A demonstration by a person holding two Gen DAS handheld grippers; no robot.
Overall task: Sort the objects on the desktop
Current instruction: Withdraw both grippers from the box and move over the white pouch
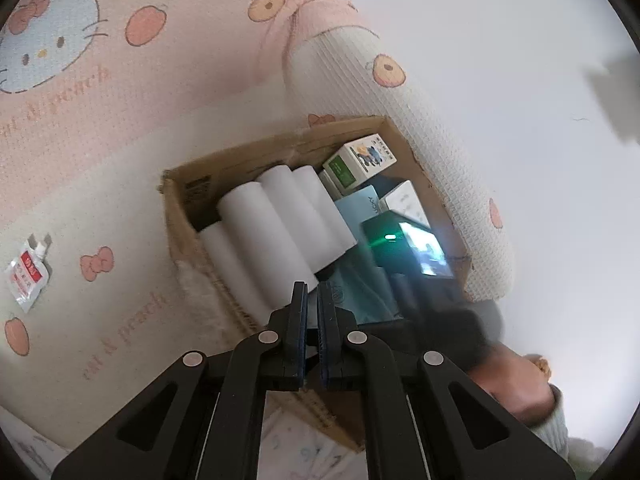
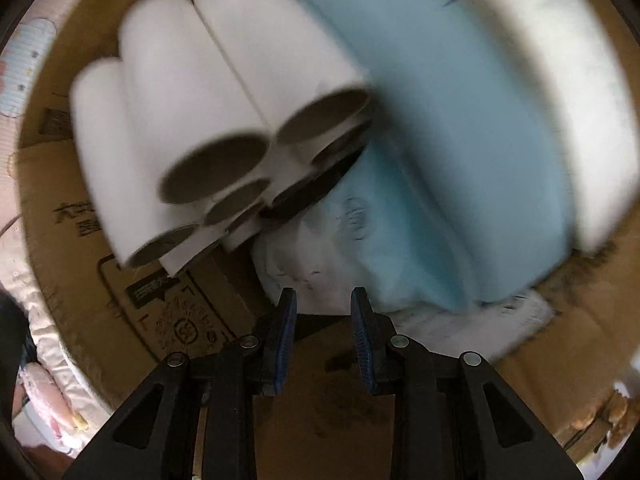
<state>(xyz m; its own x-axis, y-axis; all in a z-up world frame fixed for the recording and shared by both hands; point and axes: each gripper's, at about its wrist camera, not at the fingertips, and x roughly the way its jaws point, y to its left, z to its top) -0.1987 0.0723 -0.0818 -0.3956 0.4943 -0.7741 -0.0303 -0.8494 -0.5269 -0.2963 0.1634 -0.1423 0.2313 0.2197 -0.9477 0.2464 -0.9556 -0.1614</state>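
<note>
A cardboard box (image 1: 192, 188) stands on a pink cartoon-print cloth and holds several white paper rolls (image 1: 272, 224), a green-and-white carton (image 1: 352, 164), a light blue pack (image 1: 360, 204) and other small boxes. My left gripper (image 1: 312, 292) hovers above the box's near side, jaws nearly together, holding nothing. My right gripper (image 2: 324, 300) is inside the box (image 2: 80, 248), jaws apart and empty, just in front of a crumpled light blue and white pack (image 2: 360, 248). The white rolls (image 2: 192, 120) lie to its upper left. A blue pack (image 2: 460, 140) and a white pack (image 2: 560, 80) lie to its upper right.
A small red-and-white sachet (image 1: 28, 272) lies on the cloth at the left. A rolled white cushion (image 1: 432, 140) runs along the box's far side. A dark device with a green light (image 1: 404, 244) is over the box; it is the other gripper's unit. A white wall is beyond.
</note>
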